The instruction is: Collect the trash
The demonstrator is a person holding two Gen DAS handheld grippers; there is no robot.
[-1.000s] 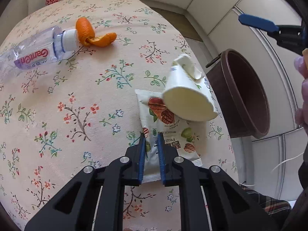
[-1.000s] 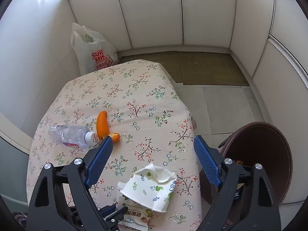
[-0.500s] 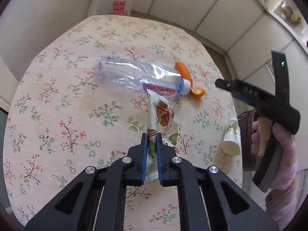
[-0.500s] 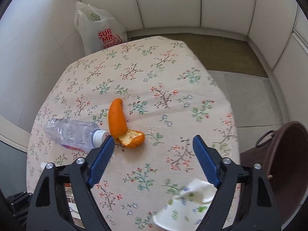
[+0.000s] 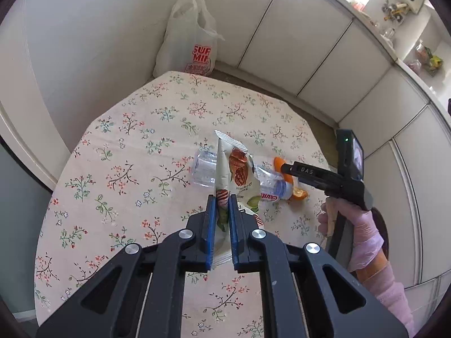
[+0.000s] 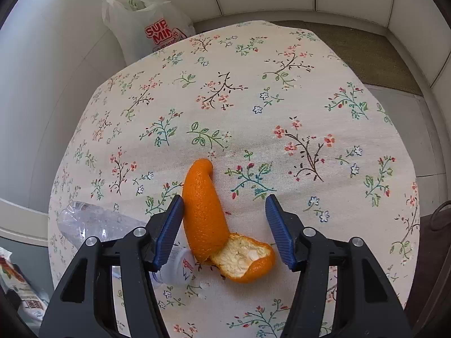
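Note:
My left gripper [image 5: 222, 197] is shut on a white nut snack packet [image 5: 235, 171] and holds it up above the floral table [image 5: 126, 155]. The packet also shows at the left edge of the right wrist view [image 6: 17, 290]. My right gripper [image 6: 224, 211] is open low over the table, its jaws on either side of a curled orange peel [image 6: 208, 217]. The peel shows in the left wrist view [image 5: 296, 188] too. A clear plastic bottle [image 6: 101, 222] lies beside the peel, its white cap [image 6: 183, 264] by my right gripper's left finger. It lies behind the packet in the left wrist view [image 5: 203, 170].
A white plastic shopping bag [image 6: 146, 28] with red print stands on the floor behind the table, against the wall. A brown bin's edge [image 6: 434, 267] shows off the table's right side. White cabinet panels ring the room.
My left gripper has lifted the snack packet off the table and drawn back. My right gripper has moved down and forward over the orange peel. The paper cup has left both views.

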